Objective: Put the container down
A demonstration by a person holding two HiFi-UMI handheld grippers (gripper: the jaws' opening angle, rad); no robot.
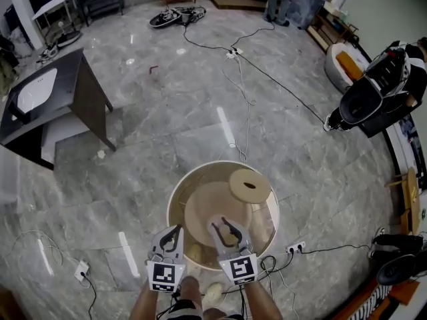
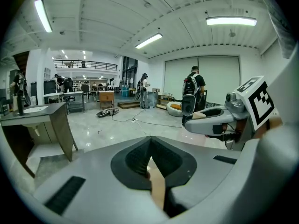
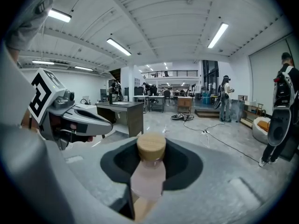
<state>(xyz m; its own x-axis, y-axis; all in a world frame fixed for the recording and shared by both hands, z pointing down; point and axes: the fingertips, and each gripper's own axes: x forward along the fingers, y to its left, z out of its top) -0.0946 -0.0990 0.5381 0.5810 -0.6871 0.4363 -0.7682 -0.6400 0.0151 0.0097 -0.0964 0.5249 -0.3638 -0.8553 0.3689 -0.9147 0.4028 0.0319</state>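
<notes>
We hold the round container (image 1: 220,164) above the floor (image 1: 167,125), left gripper (image 1: 167,243) and right gripper (image 1: 226,232) each clamped on its near edge, seemingly on handles. Next we lower it level, then release.

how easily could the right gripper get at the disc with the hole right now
Probably not yet: the right gripper is shut on a wood-capped piece, so it isn't free, though the holed disc lies uncovered just beyond it.
</notes>
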